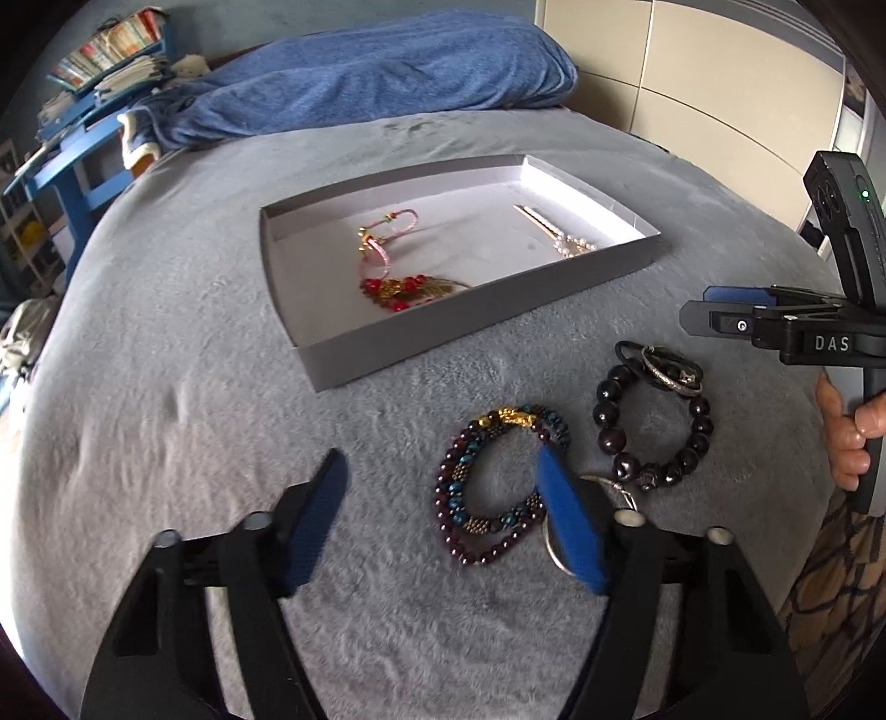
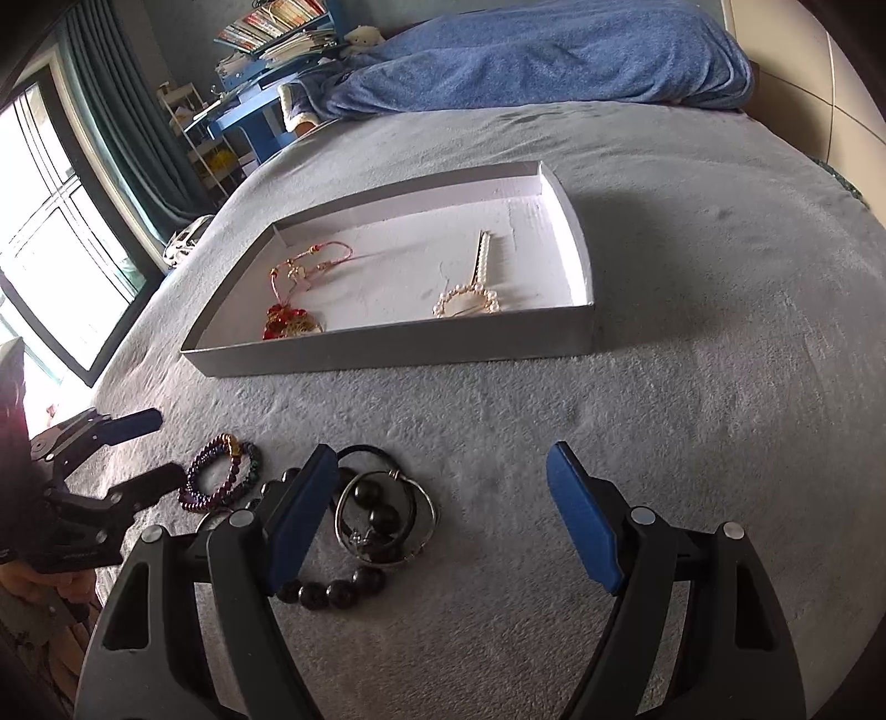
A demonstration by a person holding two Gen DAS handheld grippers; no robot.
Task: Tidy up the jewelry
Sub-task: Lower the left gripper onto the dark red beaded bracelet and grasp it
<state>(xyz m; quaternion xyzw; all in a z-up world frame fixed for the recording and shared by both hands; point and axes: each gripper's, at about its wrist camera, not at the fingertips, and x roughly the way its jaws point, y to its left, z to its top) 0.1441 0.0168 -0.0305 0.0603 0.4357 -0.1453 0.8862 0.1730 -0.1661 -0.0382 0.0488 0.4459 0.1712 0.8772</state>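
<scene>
On a grey blanket (image 1: 166,343) lies a shallow grey tray (image 1: 354,360) at 12 o'clock, holding a red charm (image 1: 396,288) and a pearl hairpin (image 2: 470,296); the left gripper (image 1: 443,518) stands apart, its right finger (image 1: 565,520) lying over the purple beaded bracelet (image 1: 470,482); at 2 o'clock lie a black bead bracelet (image 1: 614,437) and silver bangle (image 1: 673,376); the right gripper (image 2: 443,520) stands apart, empty, above them; a blue towel (image 2: 554,55) lies beyond.

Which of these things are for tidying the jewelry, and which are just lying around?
For the job:
tray
red charm
pearl pin
purple bracelet
black bracelet
silver bangle
left claw
right claw

Just lying about:
blue blanket
books
curtain
</scene>
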